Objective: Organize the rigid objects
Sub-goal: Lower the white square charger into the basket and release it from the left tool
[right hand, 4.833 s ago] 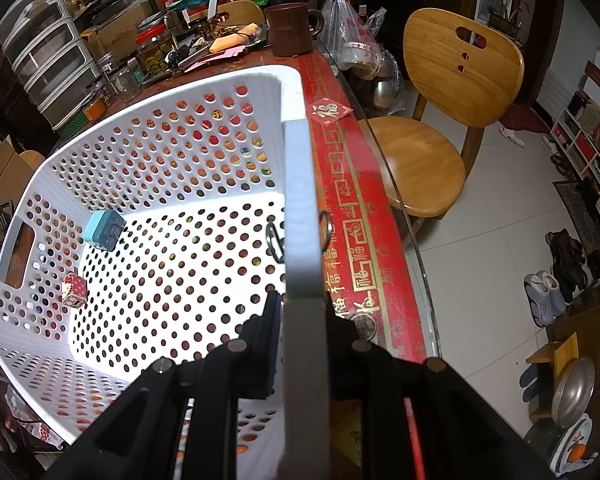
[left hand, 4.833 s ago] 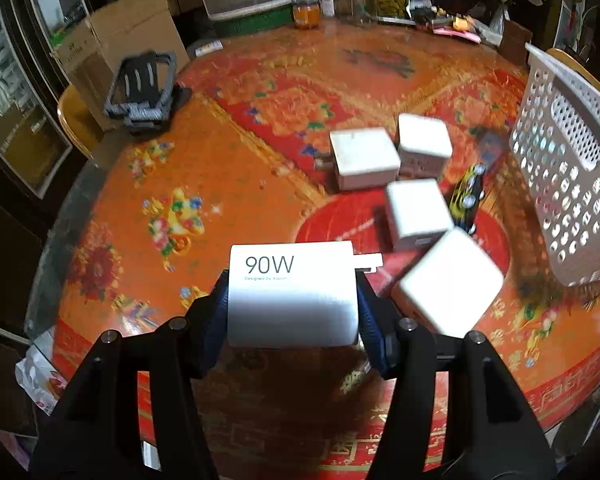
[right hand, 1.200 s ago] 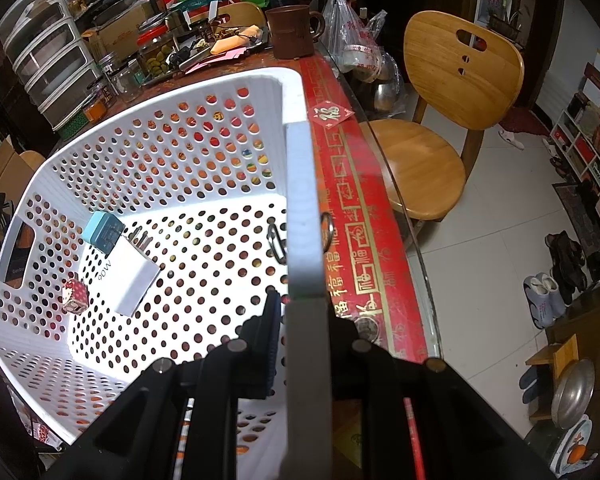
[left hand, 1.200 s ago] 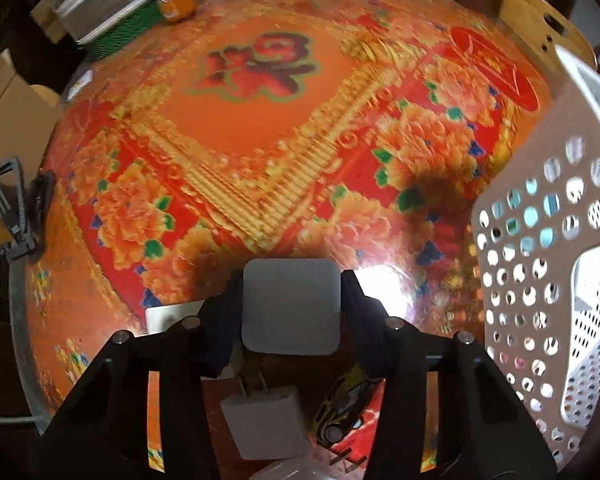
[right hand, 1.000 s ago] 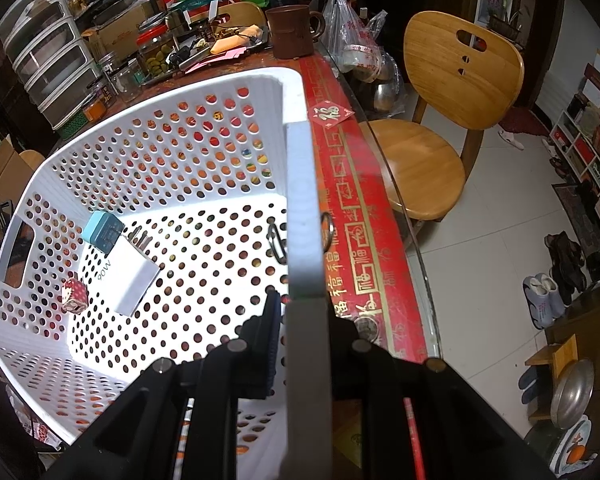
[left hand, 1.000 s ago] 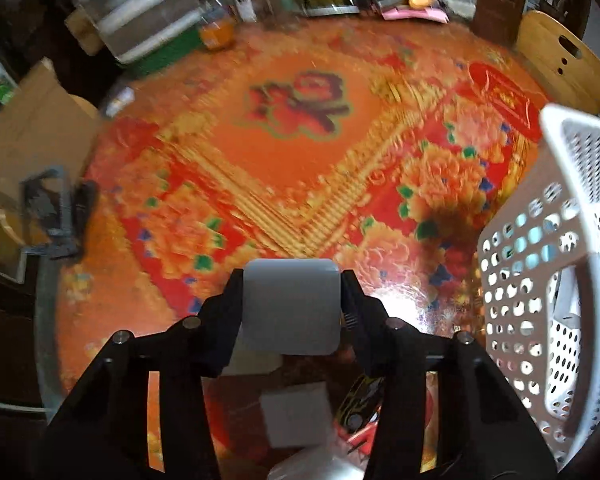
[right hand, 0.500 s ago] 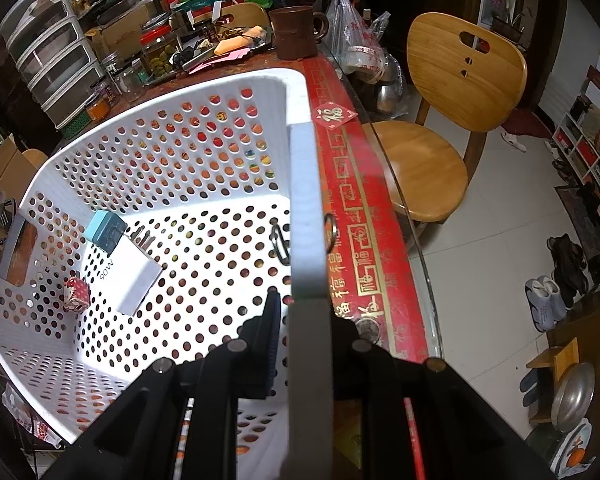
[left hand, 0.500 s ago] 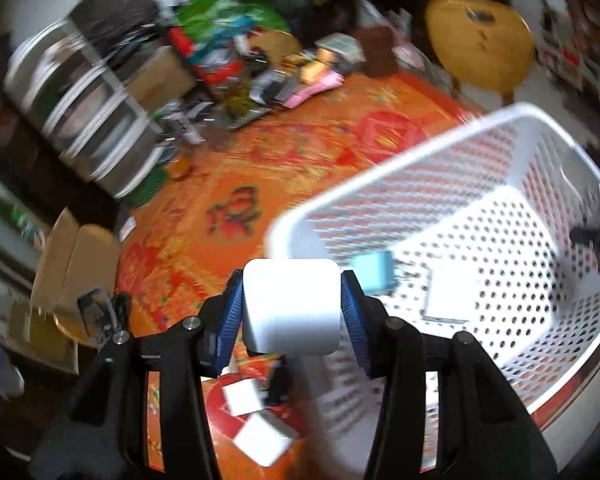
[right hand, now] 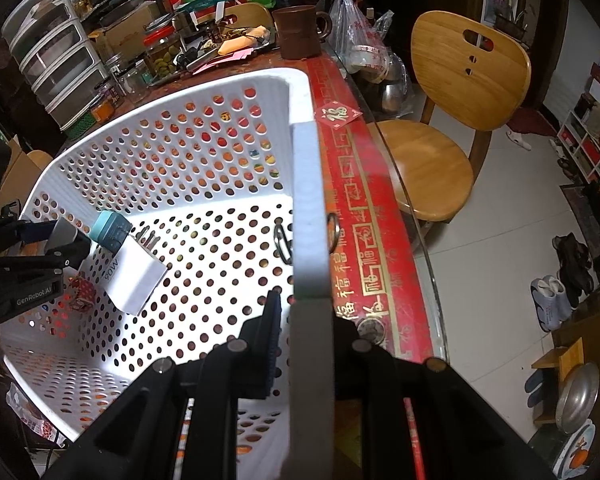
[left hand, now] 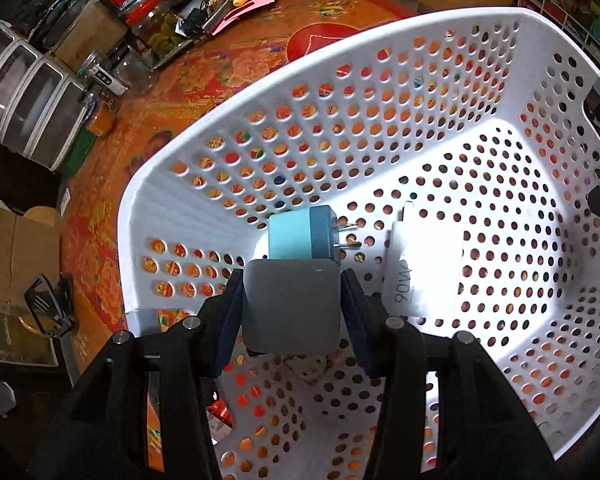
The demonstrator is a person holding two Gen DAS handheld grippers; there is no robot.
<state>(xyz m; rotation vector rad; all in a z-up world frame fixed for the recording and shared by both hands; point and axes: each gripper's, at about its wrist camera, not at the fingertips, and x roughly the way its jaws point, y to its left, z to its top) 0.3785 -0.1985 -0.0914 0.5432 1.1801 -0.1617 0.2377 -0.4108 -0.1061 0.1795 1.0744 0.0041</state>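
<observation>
Left wrist view looks down into a white perforated basket (left hand: pixel 168 176) standing on a red and orange patterned table (left hand: pixel 228 68). The left gripper (left hand: pixel 292 308) is clamped on a white cube charger (left hand: pixel 291 306), its blue pads pressing the charger's two sides, and holds it above the basket's floor near one short wall. Just beyond the cube, on the basket floor, lies a teal plug adapter (left hand: pixel 296 238) with its two metal prongs pointing right. Beside it lies a flat white charger (left hand: pixel 424 272) printed 90W. A small patterned item shows under the cube, too hidden to identify.

Right wrist view shows the right gripper (right hand: pixel 312 344) with its jaws together on the basket's rim (right hand: pixel 306 184), gripping the wall edge on the side nearest the table's red border (right hand: pixel 364 232). From here the left gripper (right hand: pixel 66 240) enters at the far left over the basket, the cube (right hand: pixel 62 234) between its fingers, next to the teal adapter (right hand: pixel 110 232) and the 90W charger (right hand: pixel 136 280). A wooden chair (right hand: pixel 440 160) stands past the table's edge.
</observation>
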